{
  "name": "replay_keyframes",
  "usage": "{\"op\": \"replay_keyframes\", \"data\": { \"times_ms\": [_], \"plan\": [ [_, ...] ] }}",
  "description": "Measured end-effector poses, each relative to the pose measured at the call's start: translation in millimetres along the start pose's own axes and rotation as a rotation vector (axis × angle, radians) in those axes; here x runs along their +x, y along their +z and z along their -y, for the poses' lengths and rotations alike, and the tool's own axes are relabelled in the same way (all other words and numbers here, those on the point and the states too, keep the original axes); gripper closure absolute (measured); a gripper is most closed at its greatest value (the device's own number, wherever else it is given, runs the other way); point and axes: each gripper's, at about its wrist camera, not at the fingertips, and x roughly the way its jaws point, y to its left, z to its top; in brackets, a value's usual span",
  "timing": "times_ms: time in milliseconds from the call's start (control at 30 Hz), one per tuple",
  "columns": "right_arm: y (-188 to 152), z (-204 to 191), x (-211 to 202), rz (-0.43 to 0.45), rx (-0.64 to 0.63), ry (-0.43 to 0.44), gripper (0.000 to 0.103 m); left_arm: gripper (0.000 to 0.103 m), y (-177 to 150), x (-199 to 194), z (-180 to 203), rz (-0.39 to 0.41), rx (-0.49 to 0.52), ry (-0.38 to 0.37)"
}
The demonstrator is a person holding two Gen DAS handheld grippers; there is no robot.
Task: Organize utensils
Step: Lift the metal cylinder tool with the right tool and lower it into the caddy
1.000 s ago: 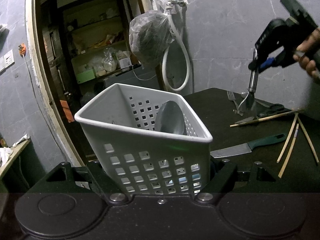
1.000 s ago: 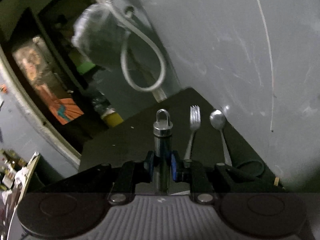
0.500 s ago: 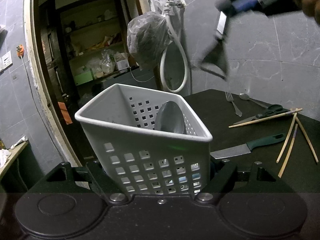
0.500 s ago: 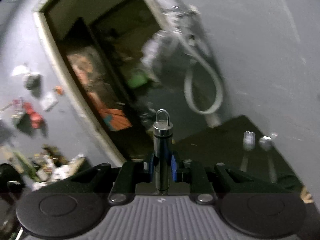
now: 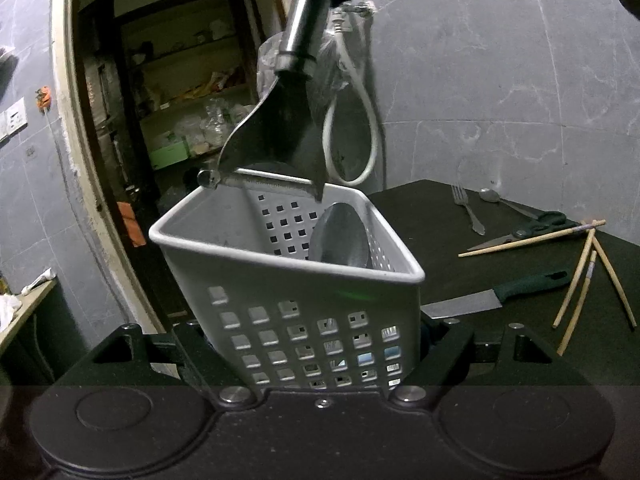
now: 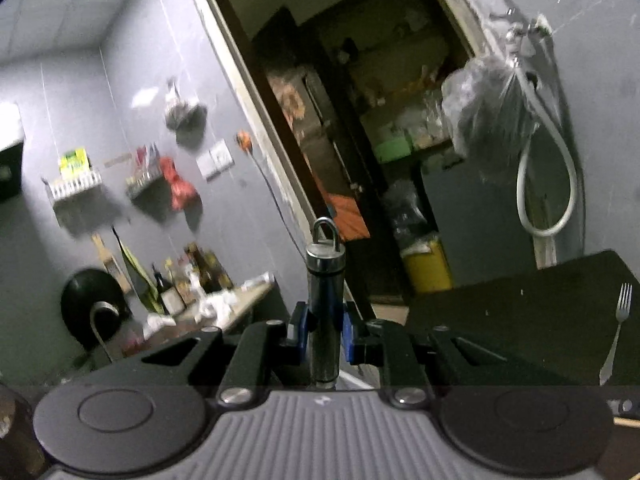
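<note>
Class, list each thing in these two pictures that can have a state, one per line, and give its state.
Left gripper: shut on the basket.
Basket: held, tilted, spoon inside.
Right gripper: shut on the peeler's handle.
Peeler: held, head down over the basket.
Knife: lying flat on the table.
Scissors: lying closed.
Fork: lying flat.
</note>
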Motion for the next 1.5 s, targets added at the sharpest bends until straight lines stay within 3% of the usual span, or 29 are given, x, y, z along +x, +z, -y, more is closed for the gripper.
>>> {"op": "replay_keyframes", "data": {
  "times_ms": [567,1200,1267,1367,1500],
  "plan": [
    [-21.6,-17.2,9.9,-0.049,-0.063,-0.037,0.083,0.022,0.0,-1.2,1.7,0.004,0.006,-0.002],
    [-59.2,-15.5,34.8,-0.199,-0.102,-0.046,0.082,0.021,0.1,-0.8,1.5,0.004,0.008,-0.002],
    [-58.8,-14.7,34.0,-0.2,-0.095,-0.045,0.077,0.021,0.2,-0.5,1.0,0.002,0.006,-0.003],
    [-56.9,-13.7,30.0,-0.184,-0.089,-0.046,0.056,0.021,0.0,-0.3,0.2,0.002,0.009,-0.006],
    [-50.4,-8.0,18.9,-0.135,-0.071,-0.047,0.043,0.021,-0.3,0.2,-0.7,0.001,0.009,-0.004]
  ]
}}
